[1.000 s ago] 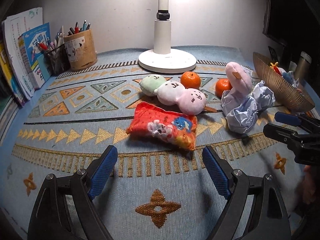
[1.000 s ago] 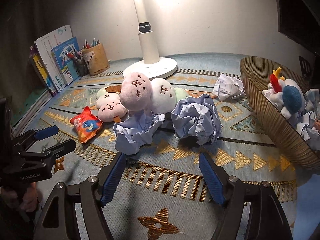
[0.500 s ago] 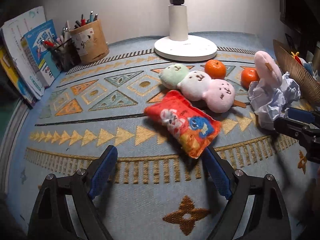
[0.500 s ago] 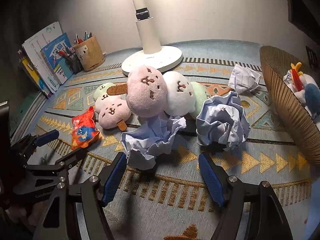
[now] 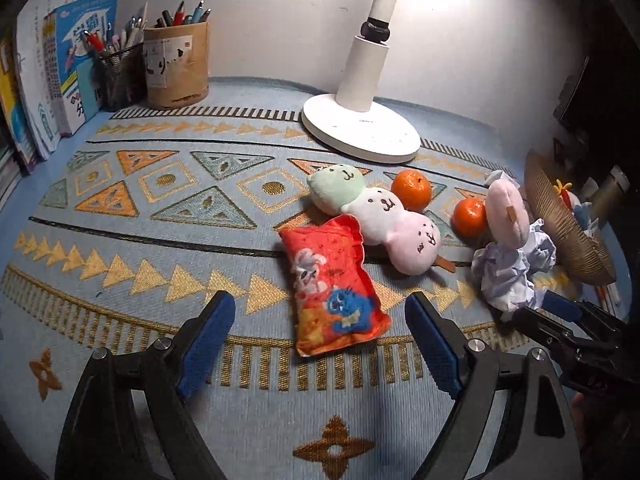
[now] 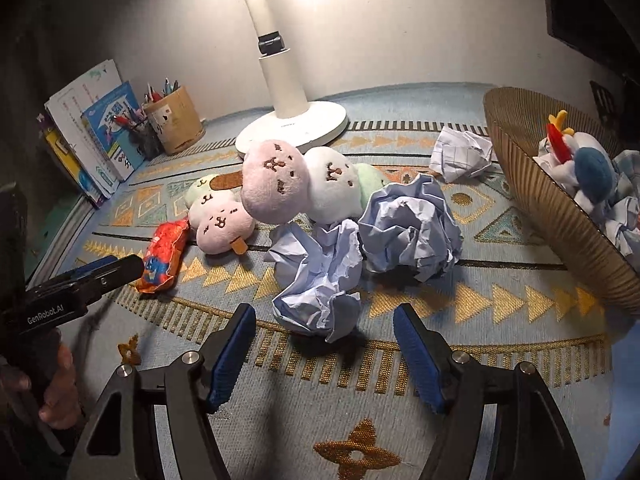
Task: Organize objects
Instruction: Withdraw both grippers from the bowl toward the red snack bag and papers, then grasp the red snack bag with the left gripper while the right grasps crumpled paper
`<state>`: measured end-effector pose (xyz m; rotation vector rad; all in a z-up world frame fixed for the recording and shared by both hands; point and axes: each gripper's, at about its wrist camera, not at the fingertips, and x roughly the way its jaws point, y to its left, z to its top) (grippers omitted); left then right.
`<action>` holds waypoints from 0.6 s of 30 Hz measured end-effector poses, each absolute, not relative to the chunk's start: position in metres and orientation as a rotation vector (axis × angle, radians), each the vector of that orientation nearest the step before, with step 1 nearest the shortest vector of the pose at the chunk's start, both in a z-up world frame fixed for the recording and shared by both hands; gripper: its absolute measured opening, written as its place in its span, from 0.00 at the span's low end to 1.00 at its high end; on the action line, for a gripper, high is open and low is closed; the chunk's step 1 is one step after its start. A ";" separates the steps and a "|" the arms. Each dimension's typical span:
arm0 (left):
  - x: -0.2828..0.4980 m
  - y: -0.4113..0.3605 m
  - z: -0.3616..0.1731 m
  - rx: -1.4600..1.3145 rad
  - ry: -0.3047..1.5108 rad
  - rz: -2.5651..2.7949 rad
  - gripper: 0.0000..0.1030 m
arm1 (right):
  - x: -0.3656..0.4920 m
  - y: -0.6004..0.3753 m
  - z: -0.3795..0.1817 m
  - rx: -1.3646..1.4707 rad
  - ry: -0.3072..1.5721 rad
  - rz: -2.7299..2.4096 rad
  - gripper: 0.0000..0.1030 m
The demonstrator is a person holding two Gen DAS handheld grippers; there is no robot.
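Evidently two pickups are being lined up at once. The crumpled pale-blue paper ball [image 6: 316, 280] lies on the patterned blue woven mat [image 6: 520, 380], just ahead of the right gripper [image 6: 324, 350], whose blue-padded jaws stand apart and grip nothing; the paper's near edge sits about level with their tips, untouched. The red plush snack-bag toy [image 5: 332, 284] lies likewise before the left gripper [image 5: 318, 340], jaws wide and empty, the toy's lower corner between the tips.

To do this well, each gripper should slide further forward so the pads bracket the bulk of its object, not a loose flap or corner, then close gently; paper crushes and may slip. The likely destination is the ribbed brown wicker basket [image 6: 552, 208] on the right.

A second crumpled blue ball [image 6: 412, 232] touches the first, so a careless close could drag both. The basket's far side is cut off, its contents only partly visible, and the person's hand [image 6: 56, 392] is dim.
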<state>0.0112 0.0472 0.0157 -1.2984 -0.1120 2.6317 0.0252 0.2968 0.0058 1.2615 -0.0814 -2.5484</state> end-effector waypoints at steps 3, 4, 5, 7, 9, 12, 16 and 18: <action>0.000 0.063 0.004 -1.336 -0.065 2.630 0.84 | 0.010 0.293 -0.004 1.321 -0.095 -2.534 0.68; -0.003 0.066 0.002 -1.347 -0.056 2.630 0.84 | 0.006 0.293 -0.006 1.333 -0.106 -2.522 0.68; -0.004 0.069 0.002 -1.347 -0.026 2.648 0.84 | 0.003 0.292 -0.006 1.329 -0.096 -2.532 0.68; -0.006 0.071 0.002 -1.355 -0.019 2.651 0.83 | -0.002 0.287 -0.006 1.332 -0.070 -2.535 0.68; -0.007 0.069 0.001 -1.356 -0.008 2.664 0.82 | -0.006 0.281 -0.007 1.329 -0.046 -2.548 0.67; -0.006 0.071 0.002 -1.348 0.021 2.685 0.74 | -0.007 0.274 -0.008 1.315 0.018 -2.580 0.56; -0.001 0.074 0.005 -1.320 0.037 2.676 0.48 | -0.003 0.273 -0.007 1.290 0.035 -2.578 0.44; 0.003 0.074 0.008 -1.311 0.023 2.668 0.40 | 0.002 0.274 -0.005 1.280 0.032 -2.561 0.42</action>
